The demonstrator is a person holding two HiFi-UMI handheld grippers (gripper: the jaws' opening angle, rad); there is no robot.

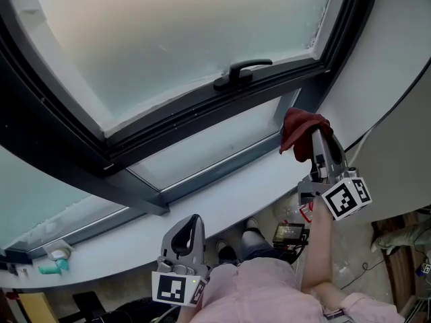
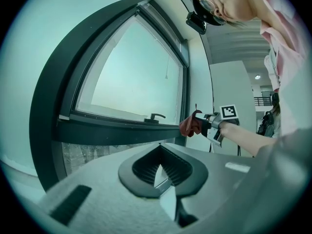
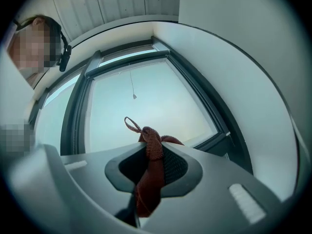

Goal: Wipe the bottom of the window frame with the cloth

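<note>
A dark red cloth [image 1: 303, 128] is bunched against the right end of the window's lower pane, beside the dark frame corner. My right gripper [image 1: 315, 141] is shut on the cloth, which hangs down between its jaws in the right gripper view, cloth [image 3: 150, 179], gripper [image 3: 155, 152]. The dark bottom frame bar [image 1: 215, 170] runs left from there above the white sill [image 1: 222, 197]. My left gripper [image 1: 192, 222] is low by the sill's front edge, shut and holding nothing, well left of the cloth. The left gripper view shows its jaws [image 2: 158, 147] pointing at the cloth [image 2: 189, 126] and the right gripper [image 2: 207, 125].
A black window handle [image 1: 242, 71] sits on the upper sash, above the cloth. Small teal and white items [image 1: 54, 264] lie at the sill's far left. Below the sill are the person's shoes [image 1: 250, 229], a small device [image 1: 288, 233] and cables on the floor.
</note>
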